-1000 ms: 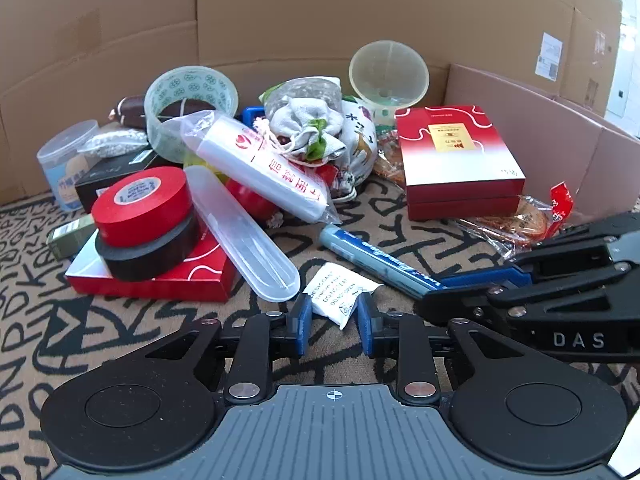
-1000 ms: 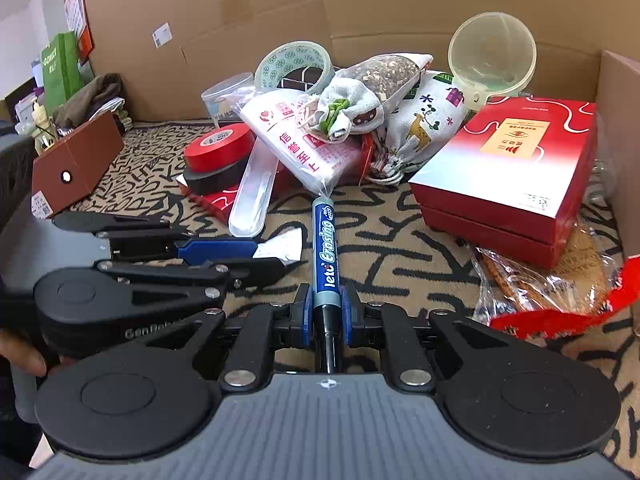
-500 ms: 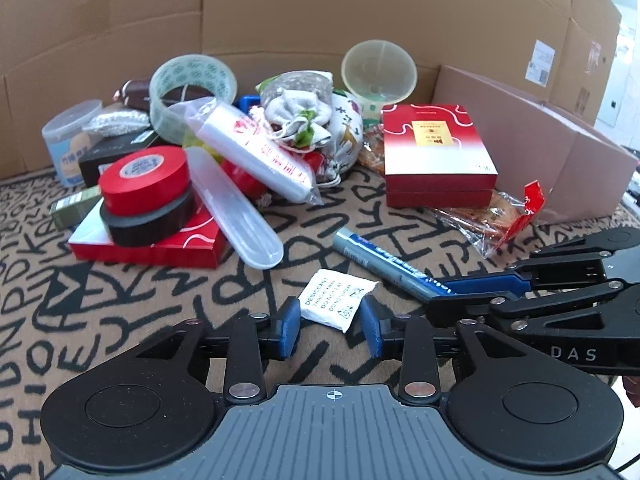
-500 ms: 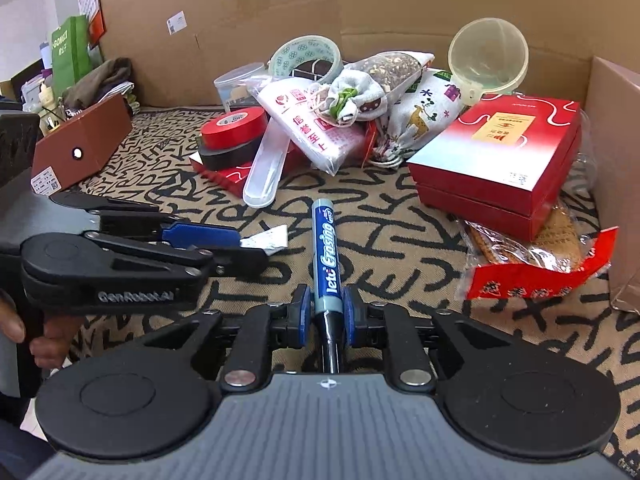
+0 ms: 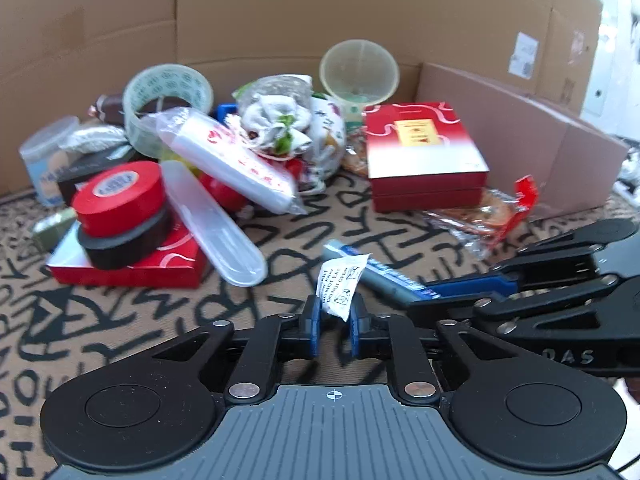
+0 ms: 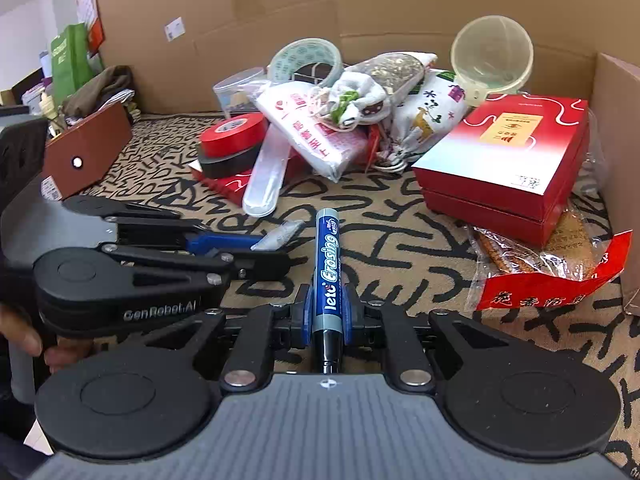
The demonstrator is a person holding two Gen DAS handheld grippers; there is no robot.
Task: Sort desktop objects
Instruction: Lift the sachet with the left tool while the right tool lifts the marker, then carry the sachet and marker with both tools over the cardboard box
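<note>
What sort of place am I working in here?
Probably a mock desktop in an office or lab: cardboard walls fence a patterned cloth piled with tape rolls and boxes, and cluttered shelves show beyond.

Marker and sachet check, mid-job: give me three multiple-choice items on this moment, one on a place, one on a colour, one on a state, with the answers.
1. Where is the red tape roll?
A. on the black tape roll
B. inside the funnel
C. on the carpet by the marker

2. What colour is the marker barrel?
A. green
B. blue
C. yellow

3. What is the left hand-held gripper doing?
A. standing wide open over nothing
B. clamping the clear tape roll
C. pinching the white sachet

Answers:
1 A: the red roll sits stacked on the black tape roll, itself on a flat red box.
2 B: the barrel clamped in the right hand-held gripper is blue with white lettering.
3 C: the white sachet stands upright, pinched between its blue pads, lifted off the patterned carpet.
</note>
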